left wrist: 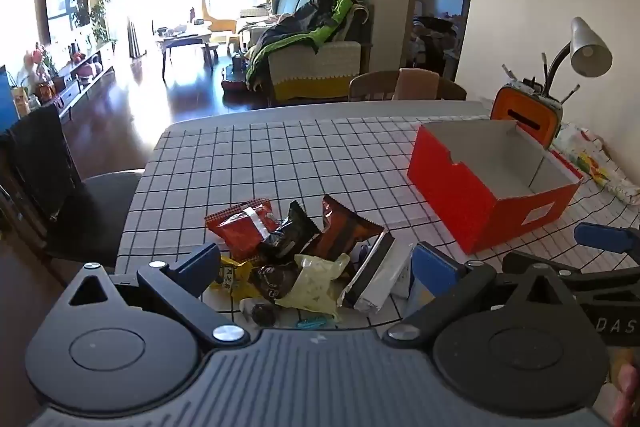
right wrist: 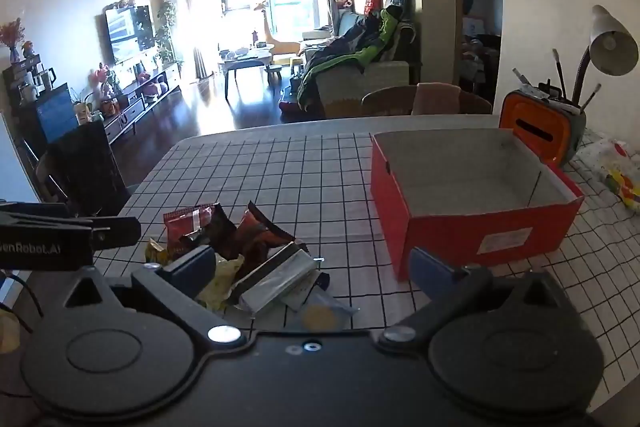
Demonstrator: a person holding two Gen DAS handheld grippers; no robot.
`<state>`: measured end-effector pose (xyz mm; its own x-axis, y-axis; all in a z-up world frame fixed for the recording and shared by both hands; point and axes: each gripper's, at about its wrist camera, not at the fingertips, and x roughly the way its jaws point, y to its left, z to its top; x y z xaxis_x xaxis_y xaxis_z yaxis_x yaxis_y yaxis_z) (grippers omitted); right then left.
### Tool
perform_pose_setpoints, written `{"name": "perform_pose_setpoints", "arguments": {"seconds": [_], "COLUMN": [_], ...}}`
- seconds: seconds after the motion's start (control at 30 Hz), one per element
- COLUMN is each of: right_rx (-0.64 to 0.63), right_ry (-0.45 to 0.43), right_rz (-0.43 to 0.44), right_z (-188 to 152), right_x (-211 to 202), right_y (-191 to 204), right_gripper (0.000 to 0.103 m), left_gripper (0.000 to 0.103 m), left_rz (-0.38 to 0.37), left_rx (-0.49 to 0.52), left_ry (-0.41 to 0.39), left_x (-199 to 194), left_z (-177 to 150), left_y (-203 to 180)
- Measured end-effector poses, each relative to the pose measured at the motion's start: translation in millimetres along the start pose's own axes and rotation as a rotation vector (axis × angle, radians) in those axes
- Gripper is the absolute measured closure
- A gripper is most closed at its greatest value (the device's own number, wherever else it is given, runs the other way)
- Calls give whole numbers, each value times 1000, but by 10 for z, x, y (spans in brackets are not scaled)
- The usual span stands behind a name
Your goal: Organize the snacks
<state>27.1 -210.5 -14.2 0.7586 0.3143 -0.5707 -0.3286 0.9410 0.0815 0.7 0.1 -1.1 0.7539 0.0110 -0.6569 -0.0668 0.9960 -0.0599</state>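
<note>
A pile of snack packets (left wrist: 304, 259) lies on the checked tablecloth near the front edge: red (left wrist: 244, 225), dark brown (left wrist: 344, 227), black, yellow (left wrist: 316, 283) and a silver-and-black one (left wrist: 374, 281). An open red box (left wrist: 492, 183) stands empty to the right; it also shows in the right wrist view (right wrist: 472, 195). My left gripper (left wrist: 316, 267) is open and empty, its fingers on either side of the pile just above it. My right gripper (right wrist: 312, 267) is open and empty over the pile's right part (right wrist: 276, 275), left of the box.
An orange case with pens (right wrist: 536, 131) and a desk lamp (right wrist: 608, 43) stand behind the box. A patterned bag (right wrist: 616, 167) lies at the right. Chairs stand at the far edge (right wrist: 424, 99) and the left side (left wrist: 68, 195) of the table (right wrist: 280, 167).
</note>
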Motion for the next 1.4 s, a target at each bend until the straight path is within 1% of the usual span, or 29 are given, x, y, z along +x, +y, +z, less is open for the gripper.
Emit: {"name": "perform_pose_setpoints", "arguments": {"seconds": [0.07, 0.1, 0.13, 0.2, 0.23, 0.3, 0.33, 0.5, 0.63, 1.13, 1.4], "right_rx": [-27, -28, -29, -7, -4, -3, -6, 16, 3, 42, 61], "right_ry": [3, -30, -32, -62, -74, -82, -80, -24, -36, -13, 13], "right_rz": [11, 3, 13, 16, 13, 5, -6, -19, -9, 0, -24], "right_z": [7, 18, 36, -4, -24, -9, -19, 47, 47, 13, 14], "right_x": [6, -55, -54, -60, -105, -130, -130, -103, -133, -160, -175], "right_y": [25, 59, 66, 34, 38, 41, 116, 117, 158, 151, 151], "right_gripper": [0, 0, 0, 0, 0, 0, 0, 1, 1, 1, 1], "left_gripper": [0, 0, 0, 0, 0, 0, 0, 0, 0, 0, 0], "left_rz": [-4, 3, 19, 14, 11, 12, 10, 20, 19, 12, 1], "left_rx": [17, 28, 41, 22, 15, 8, 2, 9, 6, 22, 21], "left_ry": [16, -1, -4, -49, -26, -37, -44, -66, -62, -63, -44], "left_x": [32, 9, 18, -86, -43, -100, -136, -214, -238, -301, -305], "left_z": [9, -10, -21, -97, -65, -78, -80, -91, -101, -115, -133], "left_y": [16, -20, -77, -67, -58, -39, -22, -17, -11, -5, 12]}}
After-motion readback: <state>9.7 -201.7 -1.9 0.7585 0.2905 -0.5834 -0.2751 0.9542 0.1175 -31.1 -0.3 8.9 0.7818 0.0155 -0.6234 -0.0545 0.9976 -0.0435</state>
